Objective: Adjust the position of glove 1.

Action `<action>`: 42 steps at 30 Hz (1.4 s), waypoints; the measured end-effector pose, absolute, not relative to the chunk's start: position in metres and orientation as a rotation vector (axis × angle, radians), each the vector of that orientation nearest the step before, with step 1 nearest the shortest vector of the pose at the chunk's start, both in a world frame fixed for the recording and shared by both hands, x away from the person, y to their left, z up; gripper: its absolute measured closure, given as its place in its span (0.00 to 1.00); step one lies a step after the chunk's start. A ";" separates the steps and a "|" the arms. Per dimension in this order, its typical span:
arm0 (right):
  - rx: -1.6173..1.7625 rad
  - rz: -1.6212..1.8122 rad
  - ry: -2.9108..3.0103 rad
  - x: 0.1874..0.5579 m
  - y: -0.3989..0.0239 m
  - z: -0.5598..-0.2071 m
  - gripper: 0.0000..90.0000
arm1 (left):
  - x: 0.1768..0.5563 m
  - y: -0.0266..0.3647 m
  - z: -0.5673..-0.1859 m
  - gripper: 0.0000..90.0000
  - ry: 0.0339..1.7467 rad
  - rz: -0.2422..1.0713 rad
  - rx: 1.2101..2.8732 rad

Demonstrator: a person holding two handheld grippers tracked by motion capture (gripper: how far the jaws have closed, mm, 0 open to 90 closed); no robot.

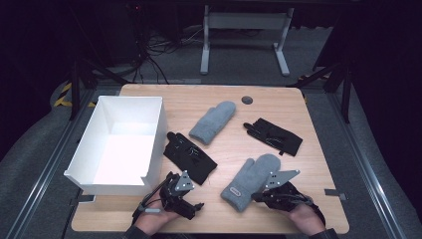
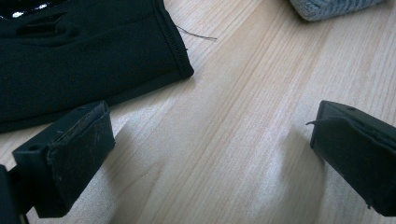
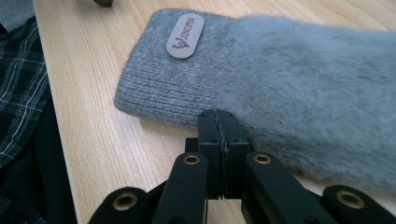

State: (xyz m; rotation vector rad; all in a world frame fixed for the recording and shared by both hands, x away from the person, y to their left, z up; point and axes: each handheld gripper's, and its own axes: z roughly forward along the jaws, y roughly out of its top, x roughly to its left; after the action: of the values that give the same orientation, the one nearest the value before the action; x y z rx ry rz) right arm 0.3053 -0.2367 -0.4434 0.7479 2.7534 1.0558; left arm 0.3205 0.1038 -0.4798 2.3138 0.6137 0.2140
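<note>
— Dim room, cables on the floor behind, and one pale wooden table [image 1: 234, 149] lit up in the middle. White box [image 1: 119, 142] at nine o'clock on it, open top, nothing inside that I can see.

— And gloves everywhere. Two grey fuzzy mittens, two black gloves.

— The right gripper [image 3: 219, 126] is at the near grey mitten [image 1: 249, 180], down at five o'clock. Its jaws are pressed flat together, right against the edge of the mitten's fur, just past the ribbed cuff with the little label [image 3: 185, 35]. I can't tell whether any fur is pinched between them.

— So no proper hold yet, I'd guess?

— That's my reading. To lift it well I'd spread those jaws, slide one under the cuff and bite the ribbed knit, not the loose fur, which would likely slip.

— The left gripper [image 2: 210, 140]?

— At seven o'clock, jaws spread wide over bare wood, holding nothing. The near black glove [image 2: 84, 56] lies just beyond its left jaw, not touching.

— The others?

— Second grey mitten [image 1: 214, 122] near the centre, second black glove [image 1: 272, 135] at two o'clock, well apart from both hands.
</note>
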 end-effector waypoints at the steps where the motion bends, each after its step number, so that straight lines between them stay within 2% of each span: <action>1: 0.752 1.062 2.749 0.305 -0.238 -0.443 1.00 | 0.320 0.104 -0.480 0.00 0.615 0.213 2.315; 3: 0.755 1.070 2.737 0.305 -0.242 -0.442 1.00 | 0.320 0.104 -0.480 0.00 0.615 0.214 2.314; 4: 0.785 1.084 2.706 0.304 -0.251 -0.441 0.94 | 0.320 0.104 -0.480 0.00 0.614 0.214 2.314; 5: 0.785 1.084 2.706 0.304 -0.251 -0.441 0.94 | 0.320 0.104 -0.480 0.00 0.614 0.214 2.314; 6: 0.815 1.084 2.672 0.303 -0.261 -0.441 0.88 | 0.320 0.104 -0.480 0.00 0.614 0.215 2.314; 8: 0.831 1.080 2.659 0.303 -0.265 -0.441 0.87 | 0.320 0.104 -0.480 0.00 0.615 0.215 2.314; 12: 0.887 1.060 2.589 0.303 -0.285 -0.440 0.71 | 0.320 0.103 -0.480 0.00 0.618 0.217 2.313; 14: 0.949 1.023 2.505 0.305 -0.298 -0.442 0.55 | 0.320 0.103 -0.480 0.00 0.618 0.217 2.313; 15: 0.949 1.023 2.505 0.305 -0.298 -0.442 0.55 | 0.321 0.103 -0.480 0.00 0.618 0.217 2.315; 16: 0.979 1.011 2.457 0.307 -0.307 -0.444 0.48 | 0.321 0.103 -0.480 0.00 0.618 0.217 2.315; 17: 0.979 1.011 2.457 0.307 -0.307 -0.444 0.48 | 0.321 0.103 -0.480 0.00 0.618 0.217 2.315; 18: 1.014 0.995 2.416 0.309 -0.314 -0.446 0.41 | 0.321 0.103 -0.480 0.00 0.618 0.217 2.313; 20: 1.036 0.988 2.400 0.311 -0.318 -0.447 0.39 | 0.321 0.103 -0.480 0.00 0.618 0.217 2.315; 22: 1.080 0.967 2.341 0.315 -0.326 -0.451 0.31 | 0.321 0.103 -0.480 0.00 0.618 0.217 2.315; 26: 1.119 0.960 2.318 0.317 -0.332 -0.455 0.27 | 0.320 0.101 -0.477 0.00 0.648 0.221 2.330; 29: 1.177 0.952 2.292 0.320 -0.338 -0.460 0.25 | 0.319 0.100 -0.473 0.06 0.669 0.206 2.323; 42: 1.226 0.963 2.236 0.322 -0.345 -0.468 0.22 | 0.329 0.082 -0.447 0.07 0.702 0.190 2.269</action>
State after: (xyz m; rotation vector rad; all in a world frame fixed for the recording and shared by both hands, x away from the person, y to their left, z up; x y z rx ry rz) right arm 0.3225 -0.3452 -0.4681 1.2259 2.2361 0.9634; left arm 0.3286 0.0820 -0.4467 2.2693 0.7021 0.1896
